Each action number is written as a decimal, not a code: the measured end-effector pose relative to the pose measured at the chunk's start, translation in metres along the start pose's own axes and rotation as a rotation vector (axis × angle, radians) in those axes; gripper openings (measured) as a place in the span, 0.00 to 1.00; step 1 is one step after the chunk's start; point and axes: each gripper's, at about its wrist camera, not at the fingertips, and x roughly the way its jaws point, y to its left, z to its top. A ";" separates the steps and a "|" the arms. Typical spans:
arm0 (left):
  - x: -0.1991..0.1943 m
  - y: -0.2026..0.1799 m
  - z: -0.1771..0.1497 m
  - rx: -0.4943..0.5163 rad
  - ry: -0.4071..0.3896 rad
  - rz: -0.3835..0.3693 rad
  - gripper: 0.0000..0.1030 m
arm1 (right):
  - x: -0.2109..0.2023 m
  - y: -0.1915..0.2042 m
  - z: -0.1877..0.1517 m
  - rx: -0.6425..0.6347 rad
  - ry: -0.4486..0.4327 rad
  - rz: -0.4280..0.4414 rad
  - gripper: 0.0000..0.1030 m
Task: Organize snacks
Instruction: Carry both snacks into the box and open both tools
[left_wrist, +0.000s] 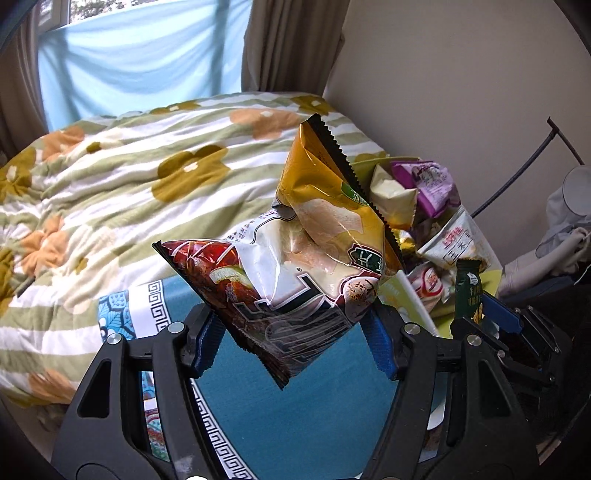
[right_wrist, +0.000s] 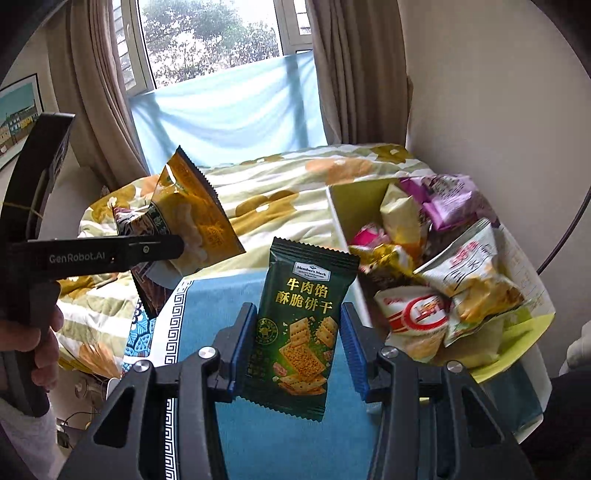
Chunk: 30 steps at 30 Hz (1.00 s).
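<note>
My left gripper (left_wrist: 293, 343) is shut on two crumpled snack bags held in the air: a white and red-brown bag (left_wrist: 291, 291) and a golden-yellow bag (left_wrist: 332, 199) standing above it. In the right wrist view the left gripper (right_wrist: 173, 247) shows from the side, with the golden bag (right_wrist: 195, 214) and the red-brown bag (right_wrist: 147, 288) in its jaws. My right gripper (right_wrist: 297, 345) is shut on a dark green cracker packet (right_wrist: 299, 332), upright between the blue pads. The left wrist view shows the right gripper (left_wrist: 476, 317) low at the right with the green packet (left_wrist: 468, 288).
A yellow-green box (right_wrist: 354, 199) heaped with several snack packets stands to the right, beside the wall. Below both grippers lies a teal cloth (right_wrist: 288, 443) with a patterned border. A bed with a flowered blanket (left_wrist: 147, 184) lies beyond. A hand (right_wrist: 40, 343) grips the left handle.
</note>
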 end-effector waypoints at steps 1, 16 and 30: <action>-0.001 -0.011 0.002 -0.009 -0.009 -0.001 0.61 | -0.004 -0.009 0.004 -0.004 -0.006 0.001 0.40; 0.085 -0.170 -0.001 -0.364 -0.004 -0.044 0.63 | -0.030 -0.182 0.051 -0.107 -0.009 0.103 0.40; 0.072 -0.208 -0.025 -0.355 -0.027 0.145 0.95 | -0.016 -0.235 0.067 -0.127 0.011 0.217 0.40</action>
